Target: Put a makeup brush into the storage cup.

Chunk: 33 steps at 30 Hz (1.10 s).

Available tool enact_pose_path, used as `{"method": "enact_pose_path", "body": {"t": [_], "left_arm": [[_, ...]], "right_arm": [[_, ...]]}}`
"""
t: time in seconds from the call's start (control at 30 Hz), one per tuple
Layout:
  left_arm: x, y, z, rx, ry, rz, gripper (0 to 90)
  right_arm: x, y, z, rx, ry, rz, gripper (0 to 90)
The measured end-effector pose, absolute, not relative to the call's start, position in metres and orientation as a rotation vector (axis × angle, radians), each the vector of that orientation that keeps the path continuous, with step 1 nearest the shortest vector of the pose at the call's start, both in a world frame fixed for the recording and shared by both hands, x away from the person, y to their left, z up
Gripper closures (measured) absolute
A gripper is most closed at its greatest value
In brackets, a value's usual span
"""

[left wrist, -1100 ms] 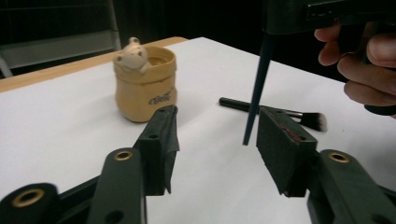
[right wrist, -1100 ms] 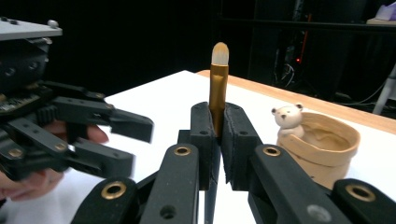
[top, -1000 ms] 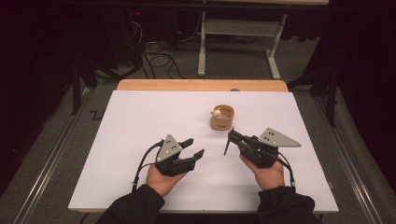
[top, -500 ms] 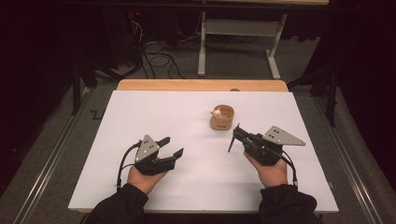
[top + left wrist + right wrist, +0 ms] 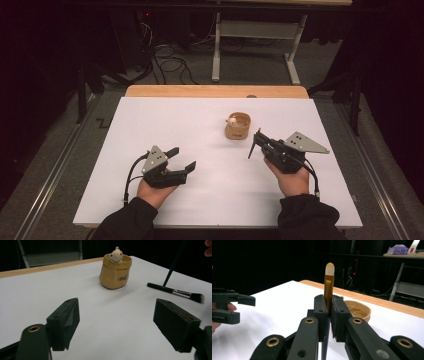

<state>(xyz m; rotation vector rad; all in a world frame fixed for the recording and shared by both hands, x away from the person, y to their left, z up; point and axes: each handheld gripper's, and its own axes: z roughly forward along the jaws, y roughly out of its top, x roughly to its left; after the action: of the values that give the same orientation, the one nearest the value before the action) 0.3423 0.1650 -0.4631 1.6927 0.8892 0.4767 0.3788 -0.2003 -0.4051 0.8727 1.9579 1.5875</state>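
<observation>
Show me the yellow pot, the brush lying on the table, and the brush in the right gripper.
yellow pot [image 5: 115, 272], left gripper view, front wall
lying brush [image 5: 172, 291], left gripper view, ferrule
held brush [image 5: 329, 287], right gripper view, gold ferrule

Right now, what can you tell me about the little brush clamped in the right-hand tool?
The brush looks like a slim makeup brush: pale rounded bristles on top, a shiny gold collar below them, then a thin dark handle. It stands nearly upright, bristles up, pinched at the collar by the shut right gripper. Its handle slants down toward the white table, close to the tan pot.
</observation>
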Motion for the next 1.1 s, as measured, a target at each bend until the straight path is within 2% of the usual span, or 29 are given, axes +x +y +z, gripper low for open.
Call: {"method": "enact_pose_path", "body": {"t": [0.43,1.1], "left_arm": [[0.344,0.171,-0.461,1.665,0.91,0.467,16.0],[0.34,0.171,-0.46,1.693,0.89,0.457,8.4]], "right_arm": [[0.387,-0.196,-0.403,0.906,1.939,1.551,85.1],[0.4,-0.189,-0.379,0.911,1.902,1.522,85.1]]}}
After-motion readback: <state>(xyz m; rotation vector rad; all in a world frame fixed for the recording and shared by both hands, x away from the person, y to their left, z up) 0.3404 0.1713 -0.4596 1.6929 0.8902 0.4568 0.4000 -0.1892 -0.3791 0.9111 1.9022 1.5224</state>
